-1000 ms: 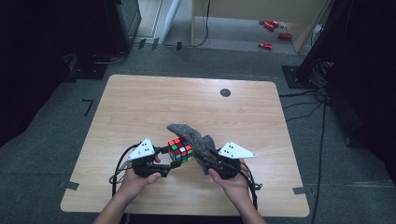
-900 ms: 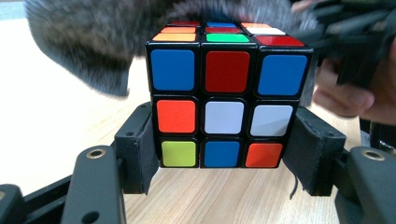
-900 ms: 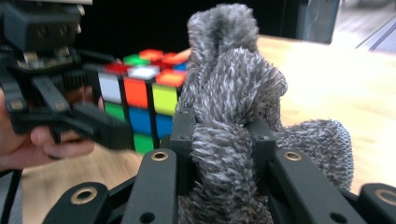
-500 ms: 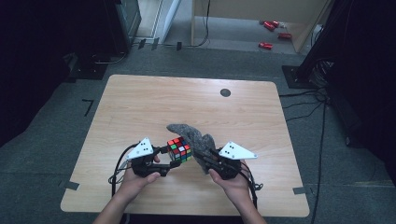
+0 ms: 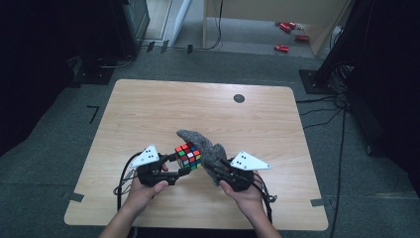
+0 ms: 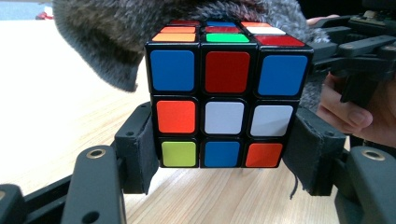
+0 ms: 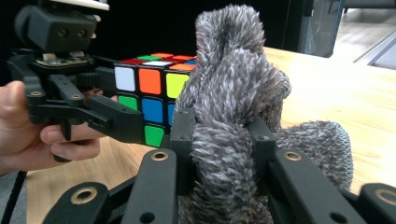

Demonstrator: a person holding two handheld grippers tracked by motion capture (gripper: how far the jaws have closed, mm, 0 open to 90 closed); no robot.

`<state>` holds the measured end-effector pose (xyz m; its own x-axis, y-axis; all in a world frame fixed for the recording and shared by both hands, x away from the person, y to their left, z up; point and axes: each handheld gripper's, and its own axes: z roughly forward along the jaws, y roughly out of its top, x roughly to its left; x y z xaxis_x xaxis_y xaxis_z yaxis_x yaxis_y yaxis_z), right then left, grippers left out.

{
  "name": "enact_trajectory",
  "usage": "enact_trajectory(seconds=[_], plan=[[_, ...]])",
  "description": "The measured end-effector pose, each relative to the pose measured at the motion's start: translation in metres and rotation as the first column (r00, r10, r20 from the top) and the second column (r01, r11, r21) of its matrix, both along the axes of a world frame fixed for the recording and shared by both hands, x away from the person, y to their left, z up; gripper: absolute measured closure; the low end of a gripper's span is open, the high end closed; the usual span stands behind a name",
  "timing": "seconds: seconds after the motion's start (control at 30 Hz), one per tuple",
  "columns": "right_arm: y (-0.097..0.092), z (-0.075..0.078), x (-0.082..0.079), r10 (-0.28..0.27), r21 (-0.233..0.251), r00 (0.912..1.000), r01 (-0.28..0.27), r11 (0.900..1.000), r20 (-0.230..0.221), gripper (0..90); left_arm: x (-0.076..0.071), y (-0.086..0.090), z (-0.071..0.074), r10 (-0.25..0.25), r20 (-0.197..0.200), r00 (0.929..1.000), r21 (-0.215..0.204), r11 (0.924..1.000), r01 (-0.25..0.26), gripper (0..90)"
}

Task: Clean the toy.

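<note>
Nothing had shifted over the last second. The Rubik's cube (image 5: 188, 155) was clamped in the left hand-held gripper (image 5: 174, 168); the grey fuzzy cloth (image 5: 208, 148) was pinched by the right hand-held gripper (image 5: 214, 171), against the cube's far right, above the surface (image 5: 163, 106); wiping was judged paused.

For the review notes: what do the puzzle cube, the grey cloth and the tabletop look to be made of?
Puzzle cube: hard plastic, apparently; a glossy black frame with smooth coloured squares, possibly stickers.
Grey cloth: soft, fuzzy fabric, chenille or fleece by its look; its pile stands up in short fibres and it folds limply.
Tabletop: light wood or wood-look laminate; pale grain lines, matte, rounded corners.
</note>
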<state>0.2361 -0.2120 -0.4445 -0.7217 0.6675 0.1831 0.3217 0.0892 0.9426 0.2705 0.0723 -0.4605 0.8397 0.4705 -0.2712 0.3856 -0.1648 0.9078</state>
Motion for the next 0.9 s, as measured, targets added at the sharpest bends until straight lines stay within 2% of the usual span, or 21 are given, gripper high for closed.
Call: enact_trajectory(seconds=[0.03,0.13,0.3,0.33,0.4,0.47,0.67,0.9], plan=[[0.0,-0.002,0.0,0.003,0.003,1.0,-0.003,1.0,-0.004,71.7,0.0,-0.001,0.0,0.007,0.0,1.0,0.001,1.0,-0.007,35.3],[0.002,-0.008,0.001,0.02,-0.011,0.9993,-0.02,0.9997,-0.031,71.7,0.002,0.004,0.001,0.055,-0.007,0.9985,-0.032,0.998,-0.055,35.3],[0.01,-0.015,0.0,0.021,-0.014,0.9984,-0.022,0.9997,-0.053,71.6,0.002,0.009,0.001,0.093,-0.016,0.9955,-0.069,0.9932,-0.094,35.3],[0.012,-0.018,0.0,0.016,0.011,0.9979,-0.015,0.9998,-0.063,71.7,0.001,0.008,0.001,0.107,-0.018,0.9941,-0.076,0.9913,-0.108,35.3],[0.013,-0.019,-0.001,0.011,0.019,0.9976,-0.009,0.9998,-0.068,71.7,0.001,0.008,0.0,0.112,-0.019,0.9935,-0.077,0.9905,-0.113,35.3],[0.016,-0.021,-0.002,0.0,0.041,0.9966,0.004,0.9992,-0.083,71.8,0.0,0.008,0.0,0.132,-0.018,0.9911,-0.095,0.9866,-0.133,35.3],[0.024,-0.024,-0.006,-0.003,0.053,0.9959,0.007,0.9986,-0.091,71.8,0.001,0.01,-0.001,0.143,-0.032,0.9892,-0.114,0.9827,-0.146,35.3],[0.025,-0.029,-0.004,0.002,0.087,0.9918,0.009,0.9961,-0.128,71.7,0.0,0.009,-0.001,0.156,-0.043,0.9868,-0.137,0.9774,-0.161,35.3]])
